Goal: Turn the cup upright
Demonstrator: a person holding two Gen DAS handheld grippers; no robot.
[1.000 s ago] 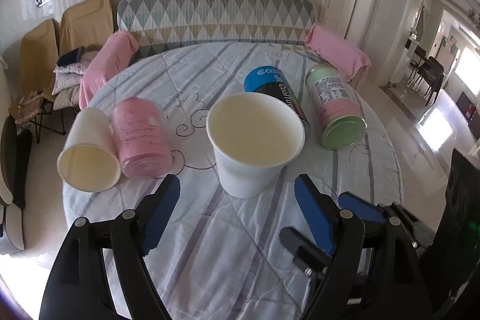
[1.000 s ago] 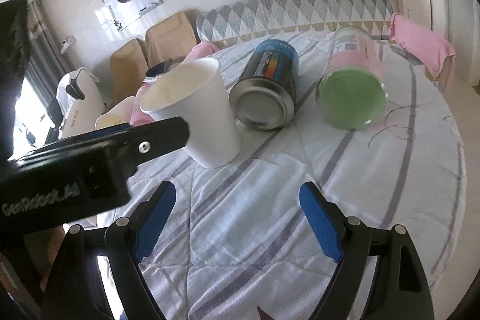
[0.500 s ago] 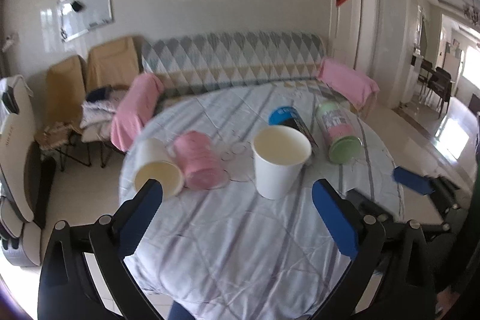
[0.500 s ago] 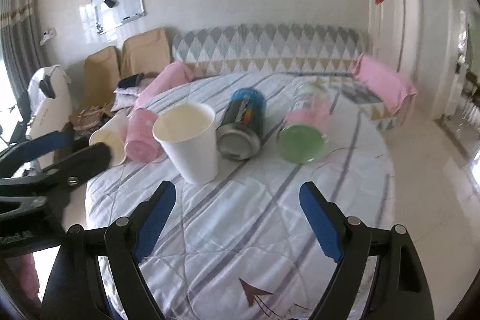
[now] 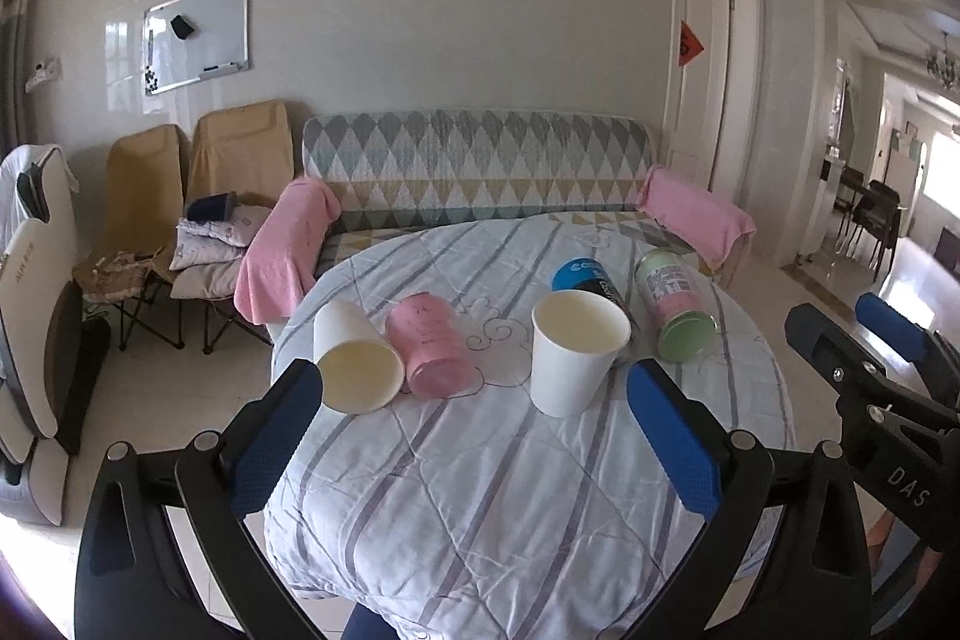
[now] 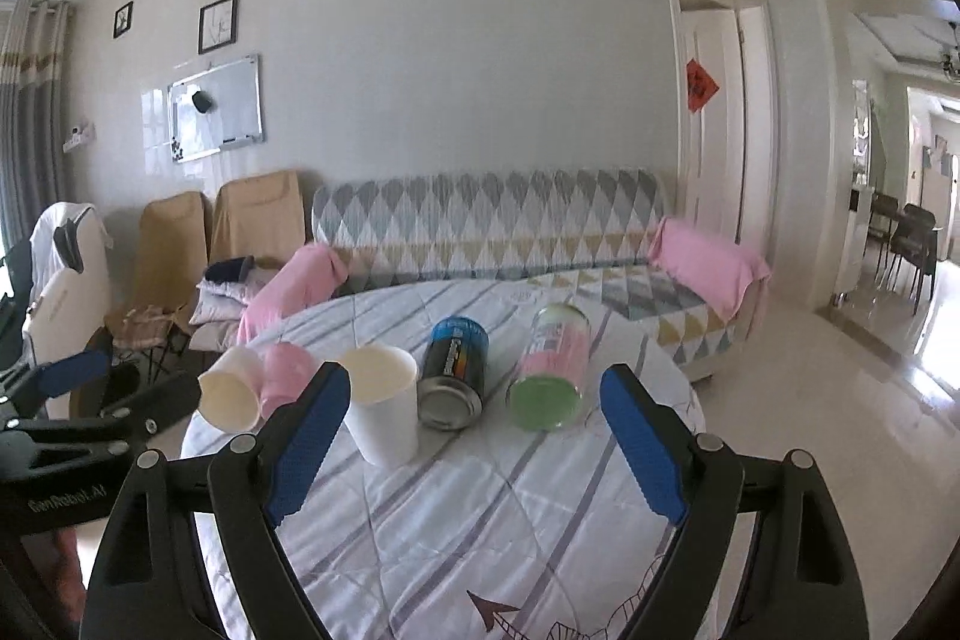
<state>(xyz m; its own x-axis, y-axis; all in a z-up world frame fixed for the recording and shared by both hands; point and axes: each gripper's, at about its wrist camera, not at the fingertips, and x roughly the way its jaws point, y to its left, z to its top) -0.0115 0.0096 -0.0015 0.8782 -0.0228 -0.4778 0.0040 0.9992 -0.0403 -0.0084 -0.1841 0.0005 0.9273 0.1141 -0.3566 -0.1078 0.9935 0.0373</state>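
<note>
A white paper cup point(image 5: 577, 352) stands upright on the round table point(image 5: 480, 490); it also shows in the right wrist view point(image 6: 384, 411). A second white paper cup point(image 5: 355, 358) lies on its side at the left, mouth toward me, touching a pink can point(image 5: 429, 343) that also lies flat. My left gripper point(image 5: 474, 436) is open and empty, well back from the cups. My right gripper point(image 6: 474, 442) is open and empty, also back from the table's near edge. The lying cup point(image 6: 231, 397) shows at the left in the right wrist view.
A blue and black can point(image 5: 591, 283) and a green and pink can point(image 5: 678, 304) lie on their sides behind the upright cup. A patterned sofa point(image 5: 474, 166) stands behind the table, folding chairs point(image 5: 198, 196) at the left, a doorway point(image 5: 714, 100) at the right.
Both grippers have pulled back and up from the table, so the cups and cans look smaller and farther. The upright cup has stayed standing. Both grippers stay open.
</note>
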